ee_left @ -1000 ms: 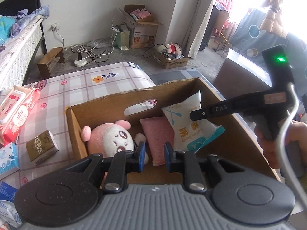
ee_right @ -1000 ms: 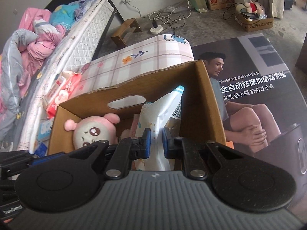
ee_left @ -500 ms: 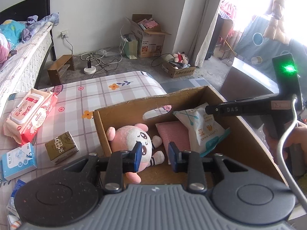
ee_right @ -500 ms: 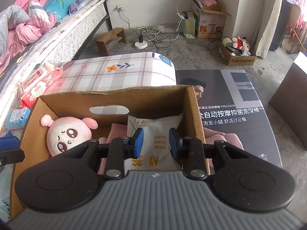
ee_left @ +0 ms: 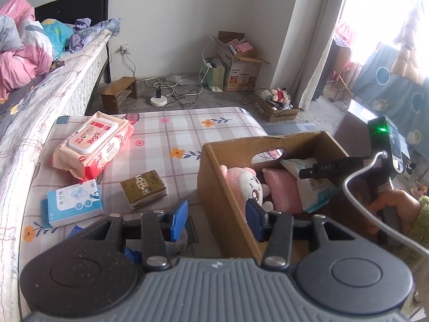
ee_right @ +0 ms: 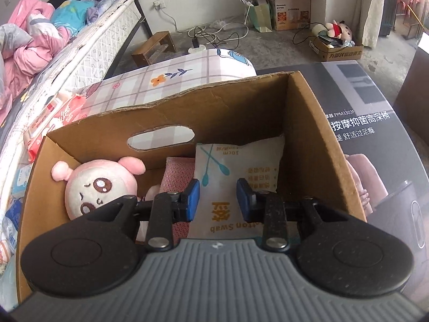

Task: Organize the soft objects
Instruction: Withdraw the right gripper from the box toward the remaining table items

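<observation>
A cardboard box (ee_right: 241,107) holds a pink plush toy (ee_right: 99,185), a pink sponge pad (ee_right: 178,174) and a white cotton swab bag (ee_right: 236,161). My right gripper (ee_right: 218,200) is open and empty just above the bag, which lies loose in the box. My left gripper (ee_left: 217,220) is open and empty, its jaws either side of the box's left wall (ee_left: 214,182). On the checked cloth left of the box lie a red wet-wipe pack (ee_left: 93,145), a brown packet (ee_left: 143,189) and a blue mask packet (ee_left: 72,204). The plush (ee_left: 244,182) shows in the left view too.
A bed with pink bedding (ee_left: 24,61) runs along the left. The right gripper's body and the holding hand (ee_left: 388,204) are at the box's right side. Cardboard boxes (ee_left: 241,64), cables and a stool (ee_left: 119,95) sit on the floor behind. A large printed carton (ee_right: 375,123) lies under the box.
My right gripper has opened and let go of the cotton swab bag, which now lies in the box. My left gripper has opened wider and moved left, over the box's left wall.
</observation>
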Tool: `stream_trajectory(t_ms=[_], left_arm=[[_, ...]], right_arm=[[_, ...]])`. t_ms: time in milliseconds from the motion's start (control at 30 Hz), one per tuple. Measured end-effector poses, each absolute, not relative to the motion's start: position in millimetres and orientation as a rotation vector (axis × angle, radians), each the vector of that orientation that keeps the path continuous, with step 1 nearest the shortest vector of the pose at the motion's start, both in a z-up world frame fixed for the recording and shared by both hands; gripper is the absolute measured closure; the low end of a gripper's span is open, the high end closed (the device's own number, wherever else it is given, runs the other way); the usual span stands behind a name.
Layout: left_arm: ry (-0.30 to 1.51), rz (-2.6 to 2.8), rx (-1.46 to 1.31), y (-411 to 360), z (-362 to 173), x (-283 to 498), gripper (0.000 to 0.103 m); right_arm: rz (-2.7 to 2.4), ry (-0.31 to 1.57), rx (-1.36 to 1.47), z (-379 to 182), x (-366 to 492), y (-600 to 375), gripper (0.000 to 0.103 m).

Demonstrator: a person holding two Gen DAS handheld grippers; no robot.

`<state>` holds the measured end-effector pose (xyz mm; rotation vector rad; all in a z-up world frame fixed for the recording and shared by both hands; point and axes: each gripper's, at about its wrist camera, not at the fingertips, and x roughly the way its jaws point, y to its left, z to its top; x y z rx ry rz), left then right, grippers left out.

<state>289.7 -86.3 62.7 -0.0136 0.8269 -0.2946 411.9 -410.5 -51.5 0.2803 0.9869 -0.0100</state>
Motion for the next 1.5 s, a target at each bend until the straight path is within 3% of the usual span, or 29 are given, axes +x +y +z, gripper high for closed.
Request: stream_trajectory(t_ms=[200, 433, 633, 967, 1333, 1500], left_arm=[[0.830, -0.272, -0.049, -63, 62, 282, 0.050], [0.820, -0.248, -0.077, -39, 61, 267, 0.044], [0.802, -0.219, -0.095, -19, 61, 251, 0.044], [0.800, -0.188, -0.132, 13, 55, 223, 0.041], [0.780, -0.100, -0.127, 57, 42, 182, 0.026], [0.772, -0.067, -0.116, 73, 40, 169, 0.024]], right_arm=[[-0.056, 1.032, 0.477, -63, 411, -429, 0.070], [-0.078, 0.979, 0.416, -43, 395, -416, 0.051], [0.014, 0.933, 0.438, -27, 384, -406, 0.051], [-0.049, 1.007, 0.542, -52, 391, -405, 0.051], [0.177, 0.890, 0.455, 30, 320, -335, 0.046], [0.295, 0.896, 0.403, 51, 306, -284, 0.046]])
